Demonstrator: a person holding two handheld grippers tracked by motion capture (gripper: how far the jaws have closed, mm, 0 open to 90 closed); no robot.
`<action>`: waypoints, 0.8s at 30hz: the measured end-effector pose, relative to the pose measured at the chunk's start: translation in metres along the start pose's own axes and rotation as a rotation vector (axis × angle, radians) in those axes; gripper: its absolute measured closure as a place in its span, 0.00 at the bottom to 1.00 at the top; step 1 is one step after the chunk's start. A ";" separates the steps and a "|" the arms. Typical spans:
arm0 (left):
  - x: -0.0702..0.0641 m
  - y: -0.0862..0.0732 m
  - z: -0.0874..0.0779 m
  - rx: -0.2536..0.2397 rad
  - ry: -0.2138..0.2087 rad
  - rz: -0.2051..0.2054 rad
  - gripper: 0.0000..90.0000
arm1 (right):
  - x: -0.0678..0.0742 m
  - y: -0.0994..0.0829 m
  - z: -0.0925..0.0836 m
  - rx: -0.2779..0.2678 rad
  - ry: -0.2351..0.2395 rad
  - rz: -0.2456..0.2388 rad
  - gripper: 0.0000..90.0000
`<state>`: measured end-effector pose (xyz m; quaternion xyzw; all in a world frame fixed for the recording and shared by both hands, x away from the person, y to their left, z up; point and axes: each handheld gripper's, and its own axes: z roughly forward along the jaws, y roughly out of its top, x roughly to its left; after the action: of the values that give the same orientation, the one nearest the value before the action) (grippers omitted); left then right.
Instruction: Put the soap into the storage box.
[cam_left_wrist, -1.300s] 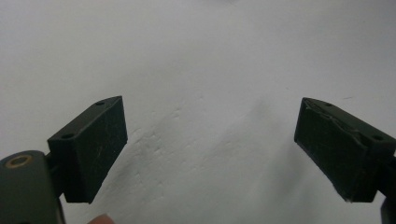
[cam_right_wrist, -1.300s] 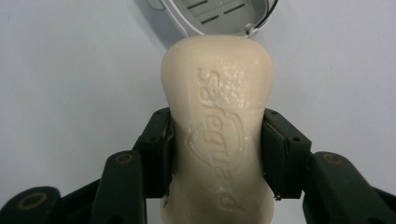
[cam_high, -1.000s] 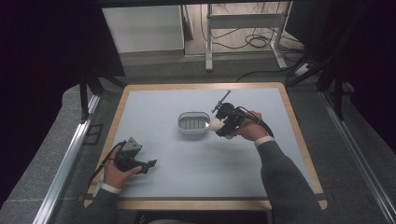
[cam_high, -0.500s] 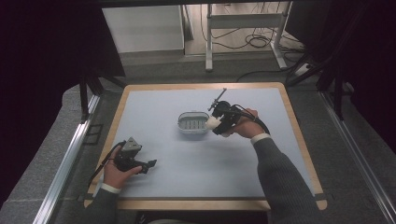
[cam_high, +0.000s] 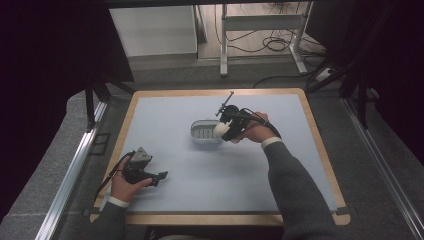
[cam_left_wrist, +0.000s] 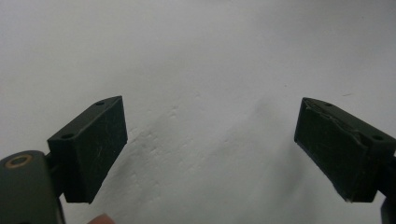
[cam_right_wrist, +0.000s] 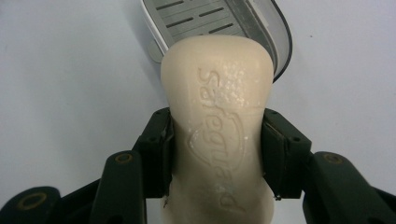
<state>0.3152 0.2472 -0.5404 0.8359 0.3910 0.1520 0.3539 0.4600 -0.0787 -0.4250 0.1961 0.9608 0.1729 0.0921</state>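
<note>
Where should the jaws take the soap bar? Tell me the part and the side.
Grip the soap bar at its narrowed waist, one jaw on each long side, coming in along its length. The right gripper holds it there now; the waist keeps it from slipping.

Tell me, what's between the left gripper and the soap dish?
Nothing: just bare blue table lies between the left gripper and the soap dish, as the high view shows.

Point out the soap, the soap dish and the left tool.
soap (cam_right_wrist: 217, 135), right gripper view, on its embossed top face.
soap dish (cam_high: 204, 132), high view, on its slotted floor.
left tool (cam_left_wrist: 210, 149), left gripper view, midway between its open fingertips.
</note>
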 end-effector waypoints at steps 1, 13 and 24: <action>0.000 0.000 0.000 0.000 -0.002 -0.001 0.11 | -0.002 0.001 0.002 0.000 0.004 -0.002 0.54; 0.000 0.000 0.000 0.000 0.001 -0.001 0.11 | -0.012 0.011 0.012 0.002 0.019 0.017 0.55; 0.000 0.000 0.001 0.001 -0.005 0.001 0.11 | -0.015 0.025 0.023 0.021 0.033 -0.011 0.54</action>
<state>0.3157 0.2464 -0.5413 0.8367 0.3898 0.1498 0.3544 0.4876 -0.0564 -0.4353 0.1892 0.9649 0.1657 0.0753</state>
